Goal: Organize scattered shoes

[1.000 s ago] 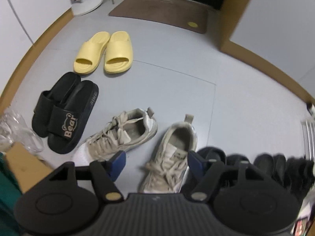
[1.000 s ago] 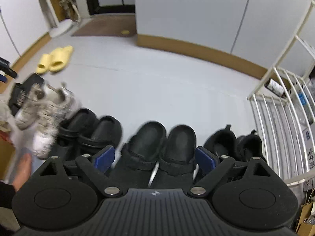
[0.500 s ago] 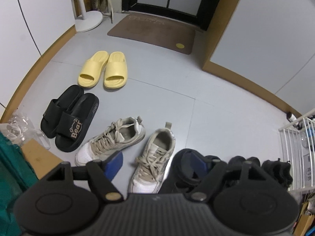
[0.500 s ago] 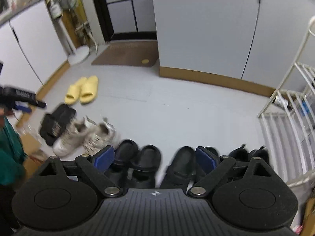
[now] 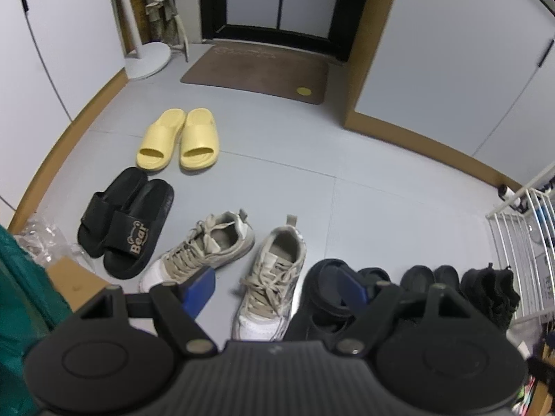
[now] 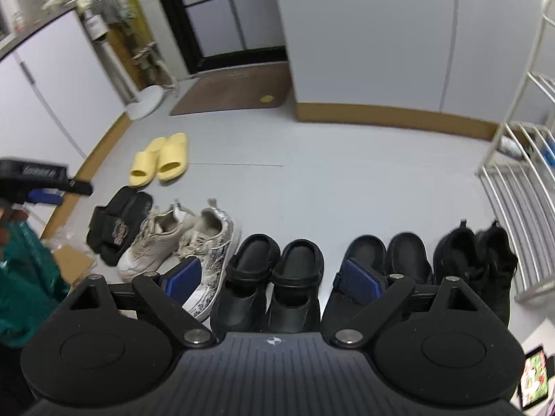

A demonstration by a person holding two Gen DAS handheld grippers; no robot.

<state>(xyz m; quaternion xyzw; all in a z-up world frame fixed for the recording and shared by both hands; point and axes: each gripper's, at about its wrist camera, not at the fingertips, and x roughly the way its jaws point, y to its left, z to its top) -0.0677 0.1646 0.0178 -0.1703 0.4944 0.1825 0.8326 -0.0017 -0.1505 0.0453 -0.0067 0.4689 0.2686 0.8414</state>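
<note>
I see both tongs spread, nothing between: left gripper [image 5: 274, 287] jaws have just been opening over the beige sneakers [image 5: 239, 253]; right gripper [image 6: 272, 279] above the black clogs [image 6: 274, 277].

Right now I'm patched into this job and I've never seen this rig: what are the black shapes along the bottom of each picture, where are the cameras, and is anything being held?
Each picture comes from a camera on a hand-held gripper, looking along its two fingers. The black shapes are the gripper itself. The left gripper and the right gripper both stand open and hold nothing. On the grey floor lie yellow slippers, black slides and beige sneakers splayed apart. The right view shows black clogs, black sandals and black boots in a row, with a white rack beside them.
</note>
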